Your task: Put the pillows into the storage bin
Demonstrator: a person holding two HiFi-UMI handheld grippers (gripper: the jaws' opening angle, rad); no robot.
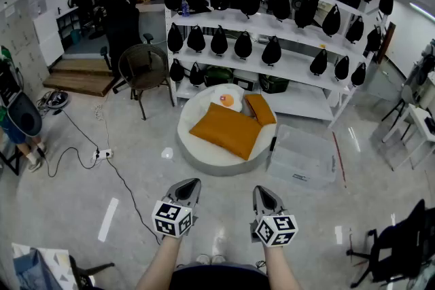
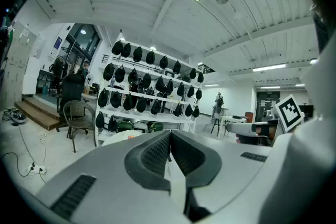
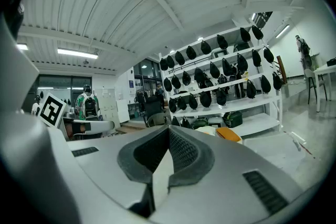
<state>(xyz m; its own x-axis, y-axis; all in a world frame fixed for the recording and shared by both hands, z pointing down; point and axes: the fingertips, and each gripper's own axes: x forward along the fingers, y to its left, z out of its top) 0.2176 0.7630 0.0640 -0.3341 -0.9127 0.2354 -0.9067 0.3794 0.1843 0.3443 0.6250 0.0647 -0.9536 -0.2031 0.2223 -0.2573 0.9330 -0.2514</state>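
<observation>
Both tools are shut and empty: left gripper point(image 1: 192, 183) and right gripper point(image 1: 262, 191) hang side by side over bare floor, jaws pressed together with nothing between them. Well ahead sits a round white bed point(image 1: 204, 158). On it, an orange big pillow point(image 1: 228, 130) lies in the middle, with an orange small pillow point(image 1: 261, 109) and an egg pillow point(image 1: 226, 100) at the far side. The clear bin point(image 1: 304, 158) stands just right of the bed. All three look light, soft and squashy, so a corner or edge seam should pinch best, and the fabric seems unlikely to slip. For writing, there's only a label on the bin, too small to read
</observation>
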